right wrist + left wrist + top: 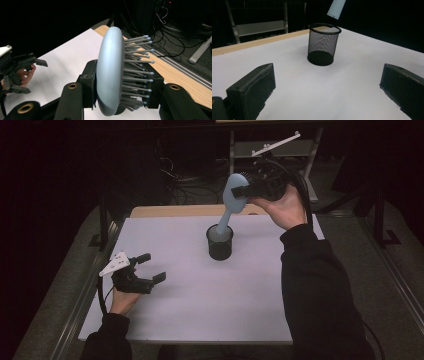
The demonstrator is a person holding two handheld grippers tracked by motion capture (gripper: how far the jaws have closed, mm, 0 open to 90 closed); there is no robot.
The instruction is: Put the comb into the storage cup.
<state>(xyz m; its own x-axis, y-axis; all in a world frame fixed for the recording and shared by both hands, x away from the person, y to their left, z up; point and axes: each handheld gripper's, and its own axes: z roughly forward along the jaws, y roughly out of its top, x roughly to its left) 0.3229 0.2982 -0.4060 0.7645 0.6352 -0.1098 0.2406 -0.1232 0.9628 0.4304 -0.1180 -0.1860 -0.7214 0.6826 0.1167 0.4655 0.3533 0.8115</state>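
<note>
As you look down from the high view:
Bench: your white bench (200, 310) carries a black mesh cup (219, 243), standing upright near the middle toward the far side.
Right claw: your right claw (243, 190) is raised above the far edge, closed on the head of a pale blue hairbrush (233, 195).
Brush position: the hairbrush is tilted, its handle slanting down so that the end sits at the mouth of the mesh cup; whether it has entered the cup you cannot tell from here.
Left claw: your left claw (150, 268) lies low over the near left of the bench, jaws spread wide, holding nothing, well apart from the cup.

Left gripper view:
Jaws: your two black jaws stand far apart with bare bench between them.
Cup: the mesh cup (323, 44) stands ahead, upright and see-through.
Brush: the pale end of the hairbrush handle (336, 8) hangs just above the cup's rim.

Right gripper view:
Grip: your jaws clamp the hairbrush (110, 72) across its head, one on the smooth back, one among the bristles (137, 65).
Other claw: your left claw (31, 75) shows at the far left, spread wide.

Writing: no brand, label or lettering can be read on brush, cup or claws.
</note>
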